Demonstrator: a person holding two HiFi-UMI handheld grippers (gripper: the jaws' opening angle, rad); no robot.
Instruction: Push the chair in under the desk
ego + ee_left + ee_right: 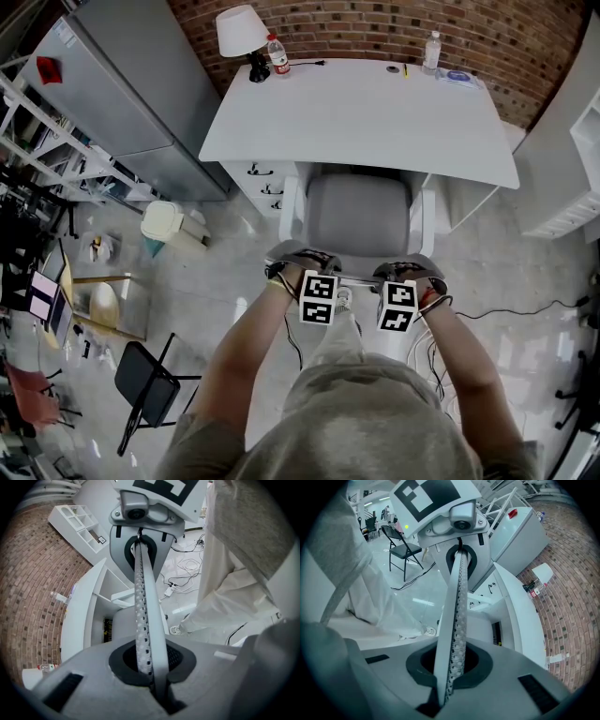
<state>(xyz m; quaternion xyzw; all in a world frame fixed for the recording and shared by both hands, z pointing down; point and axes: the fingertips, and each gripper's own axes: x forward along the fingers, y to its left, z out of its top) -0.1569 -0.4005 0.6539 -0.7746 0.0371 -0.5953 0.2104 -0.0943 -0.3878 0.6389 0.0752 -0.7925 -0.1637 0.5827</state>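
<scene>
A white chair with a grey seat (356, 211) stands in front of the white desk (356, 112), its seat partly under the desk top. The chair's thin perforated back edge (143, 597) (458, 602) runs between both grippers. My left gripper (319, 277) (147, 667) is shut on the left part of that edge. My right gripper (398, 278) (452, 667) is shut on the right part. Each gripper view shows the other gripper's marker cube at the far end of the edge. The desk (77, 620) (525, 616) lies just beyond the chair.
On the desk stand a lamp (242, 33) and two bottles (278, 56) (431, 49). A grey cabinet (131, 84) and a waste bin (169, 225) are at the left, a black folding chair (145, 380) is behind me, and cables (506, 309) lie at the right.
</scene>
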